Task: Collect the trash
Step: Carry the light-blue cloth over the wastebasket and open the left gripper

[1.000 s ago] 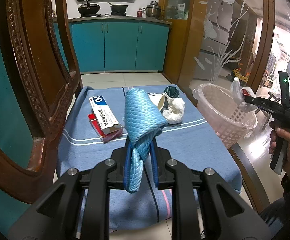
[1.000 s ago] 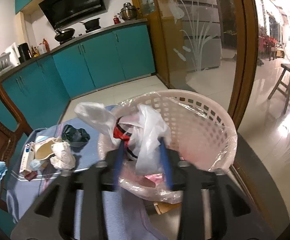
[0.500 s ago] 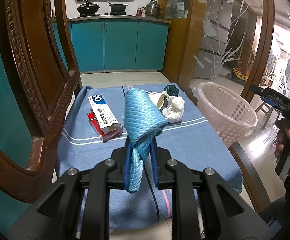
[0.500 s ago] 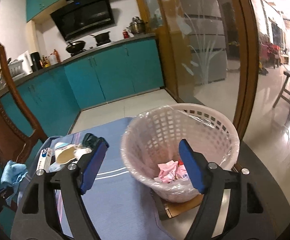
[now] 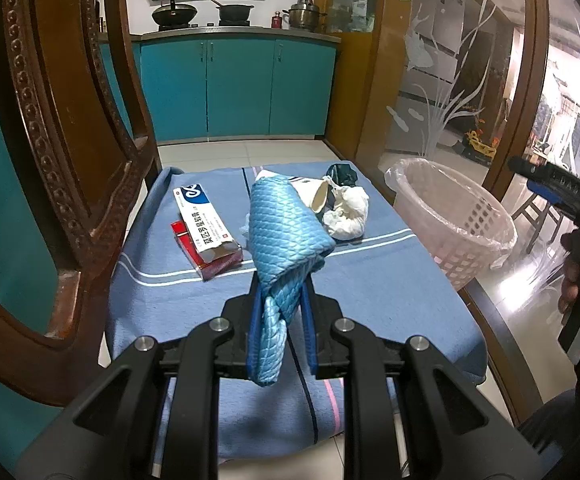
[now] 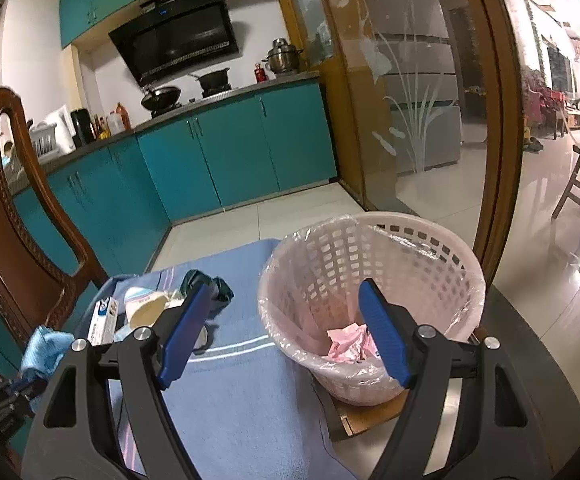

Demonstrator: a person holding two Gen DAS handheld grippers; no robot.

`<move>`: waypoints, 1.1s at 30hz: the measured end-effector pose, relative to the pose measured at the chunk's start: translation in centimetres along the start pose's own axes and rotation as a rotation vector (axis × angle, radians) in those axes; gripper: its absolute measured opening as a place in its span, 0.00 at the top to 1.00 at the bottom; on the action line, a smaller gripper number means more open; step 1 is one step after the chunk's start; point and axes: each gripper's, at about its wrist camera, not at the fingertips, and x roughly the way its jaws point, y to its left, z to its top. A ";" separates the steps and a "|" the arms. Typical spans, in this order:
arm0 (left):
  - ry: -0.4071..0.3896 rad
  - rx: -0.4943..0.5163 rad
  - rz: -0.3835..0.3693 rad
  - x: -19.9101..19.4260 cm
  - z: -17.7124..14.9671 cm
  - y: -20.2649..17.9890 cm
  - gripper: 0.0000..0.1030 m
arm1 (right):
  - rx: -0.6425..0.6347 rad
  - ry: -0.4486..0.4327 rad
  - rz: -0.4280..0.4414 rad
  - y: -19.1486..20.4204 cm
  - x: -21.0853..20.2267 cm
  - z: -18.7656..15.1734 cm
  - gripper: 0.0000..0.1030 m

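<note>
**A:** While hovering over the bin [image 6: 370, 300], wide open right gripper [image 6: 285, 336], nothing between the pads. Looks like some trash already collected: pink crumpled stuff [image 6: 350, 344] down in the liner.

**B:** Yep, but plenty left on the table [image 5: 370, 280]. Still out: white box [image 5: 203, 224] lying on a red pack [image 5: 209, 260], cup [image 5: 314, 198] on its side, white wad [image 5: 348, 214] just beside it, dark wad [image 5: 342, 174] at the far edge.

**A:** And the left gripper [image 5: 279, 312]? Clamped on a blue cloth [image 5: 285, 232], held up off the table. Can't tell if that counts as trash or is for wiping after.

**B:** Guessing wiping. So maybe a third done at best. Probably next: swing right back toward the pile, wads being nearest the bin.
</note>
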 end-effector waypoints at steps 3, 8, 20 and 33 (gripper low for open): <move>0.007 0.009 -0.007 0.4 0.1 -0.3 0.82 | 0.049 -0.035 -0.006 -1.2 -0.8 0.7 0.27; -0.016 0.031 -0.071 1.7 1.6 -3.9 0.82 | 0.136 -0.100 -0.022 -3.4 -2.0 1.7 0.24; -0.018 0.225 -0.269 11.4 8.9 -24.1 0.82 | 0.283 -0.169 -0.119 -9.1 -2.9 1.9 0.24; -0.055 0.196 -0.105 9.1 7.7 -19.7 0.21 | 0.255 -0.139 -0.068 -8.0 -2.8 1.6 0.24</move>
